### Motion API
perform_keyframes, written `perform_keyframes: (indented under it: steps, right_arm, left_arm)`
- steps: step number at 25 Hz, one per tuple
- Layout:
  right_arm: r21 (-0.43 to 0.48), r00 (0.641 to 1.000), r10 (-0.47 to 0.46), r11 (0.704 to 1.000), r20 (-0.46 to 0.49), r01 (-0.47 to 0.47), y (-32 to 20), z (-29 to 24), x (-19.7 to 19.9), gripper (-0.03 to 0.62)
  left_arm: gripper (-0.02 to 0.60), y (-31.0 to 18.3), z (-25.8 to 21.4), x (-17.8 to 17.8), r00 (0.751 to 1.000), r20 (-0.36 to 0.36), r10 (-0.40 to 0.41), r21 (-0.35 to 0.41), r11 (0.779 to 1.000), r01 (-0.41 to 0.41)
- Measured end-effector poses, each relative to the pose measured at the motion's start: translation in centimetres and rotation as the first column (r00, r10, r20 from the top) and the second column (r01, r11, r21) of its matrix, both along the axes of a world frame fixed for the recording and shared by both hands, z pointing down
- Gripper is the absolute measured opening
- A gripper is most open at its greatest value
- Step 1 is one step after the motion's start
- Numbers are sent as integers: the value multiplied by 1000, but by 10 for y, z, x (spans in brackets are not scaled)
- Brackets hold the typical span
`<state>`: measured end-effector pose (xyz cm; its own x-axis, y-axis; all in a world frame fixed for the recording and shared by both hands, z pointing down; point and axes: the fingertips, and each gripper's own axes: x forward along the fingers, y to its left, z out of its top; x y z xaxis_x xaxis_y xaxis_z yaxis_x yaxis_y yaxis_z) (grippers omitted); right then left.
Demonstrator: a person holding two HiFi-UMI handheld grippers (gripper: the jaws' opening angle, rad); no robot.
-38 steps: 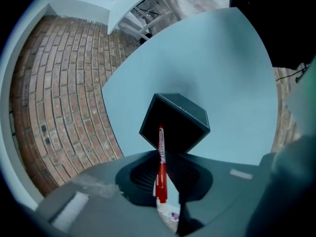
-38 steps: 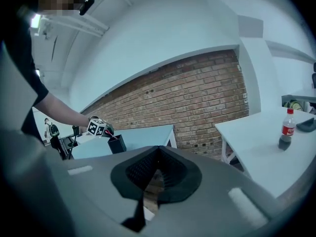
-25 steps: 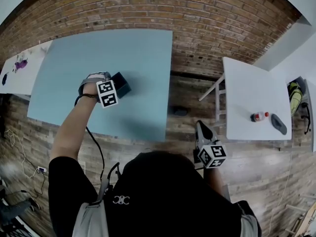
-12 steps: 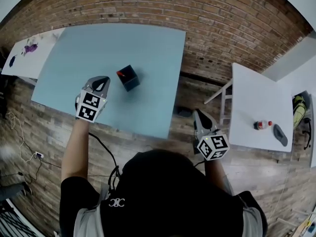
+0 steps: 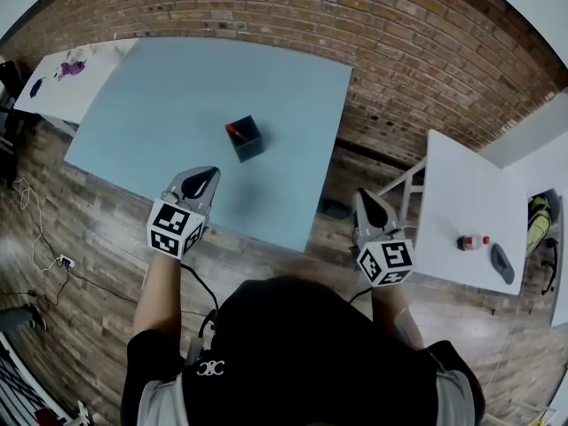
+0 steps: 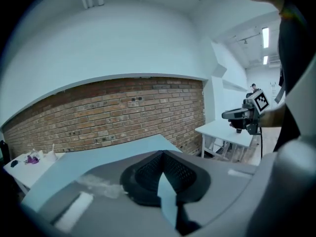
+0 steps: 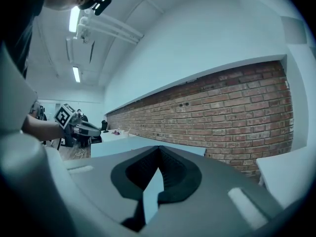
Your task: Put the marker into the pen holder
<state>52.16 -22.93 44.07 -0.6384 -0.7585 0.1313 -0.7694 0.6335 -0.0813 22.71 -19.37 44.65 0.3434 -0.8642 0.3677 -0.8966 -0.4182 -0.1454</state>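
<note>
marker (image 5: 233,130) in holder (image 5: 249,144), beyond left tongs (image 5: 209,174)

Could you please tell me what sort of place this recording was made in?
Probably an indoor lab or studio workspace: a brick wall, a blue table holding a pen holder, a white table beside it, and ceiling strip lights.

The head view looks steeply down from above the person, taking in the whole blue bench (image 5: 195,87). The left gripper view rides on the left claw (image 5: 202,177), close behind its jaws, facing about level over the bench to the brick wall (image 6: 108,112). The right gripper view faces the same wall from the right claw (image 5: 366,204). All 3 share bench and wall; each claw camera catches the other claw.
</note>
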Motion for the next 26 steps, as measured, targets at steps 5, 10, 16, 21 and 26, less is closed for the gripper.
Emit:
perform_keyframes:
  steps: [5, 10, 16, 21, 26]
  right_arm:
    - [5, 998, -12, 1000, -62, 12, -3, 4, -5, 5]
    - [0, 996, -24, 1000, -89, 24, -6, 7, -10, 5]
    - [16, 995, -11, 1000, -97, 12, -7, 7, -10, 5]
    - [17, 991, -21, 1000, -132, 23, -5, 11, -15, 5]
    - [-47, 977, -67, 997, -202, 59, -1, 28, -23, 5]
  left_arm:
    - [5, 12, 11, 19, 1000, 16, 22, -34, 999, -21]
    - [5, 13, 15, 20, 999, 24, 26, -33, 999, -25]
    - [5, 16, 19, 24, 998, 32, 44, -50, 998, -43]
    - [5, 14, 23, 23, 998, 39, 46, -66, 997, -43]
    - [5, 11, 22, 20, 1000, -7, 14, -81, 997, -14]
